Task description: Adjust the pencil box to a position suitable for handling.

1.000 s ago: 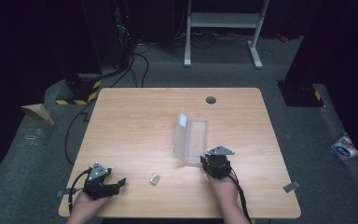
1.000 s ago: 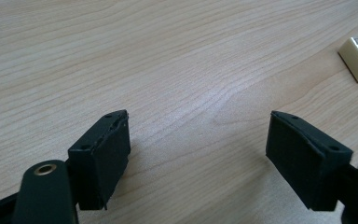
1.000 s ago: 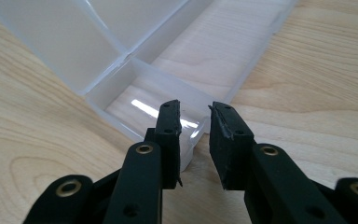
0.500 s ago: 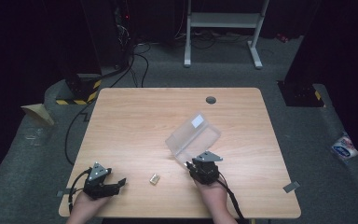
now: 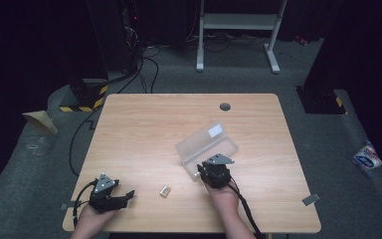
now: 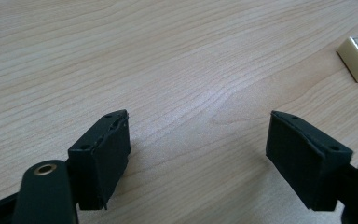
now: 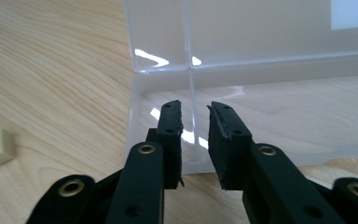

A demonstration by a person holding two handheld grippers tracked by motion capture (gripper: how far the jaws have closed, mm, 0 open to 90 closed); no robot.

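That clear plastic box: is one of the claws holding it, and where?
Yes. The right gripper pinches the clear box by its near front wall; the left gripper holds nothing.

Both grippers are showing matte black bodies. The left gripper (image 5: 110,195) and right gripper (image 5: 215,172) are each carrying a grey three-cornered plate on top. Black cables are trailing from both. Brass-coloured rivets are showing on the jaw arms, and small screw holes on the jaw blocks.

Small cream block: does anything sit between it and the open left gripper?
Nothing visible does. Bare wooden table lies between the left gripper and the small cream block; the clear plastic box sits farther right, at the right gripper.
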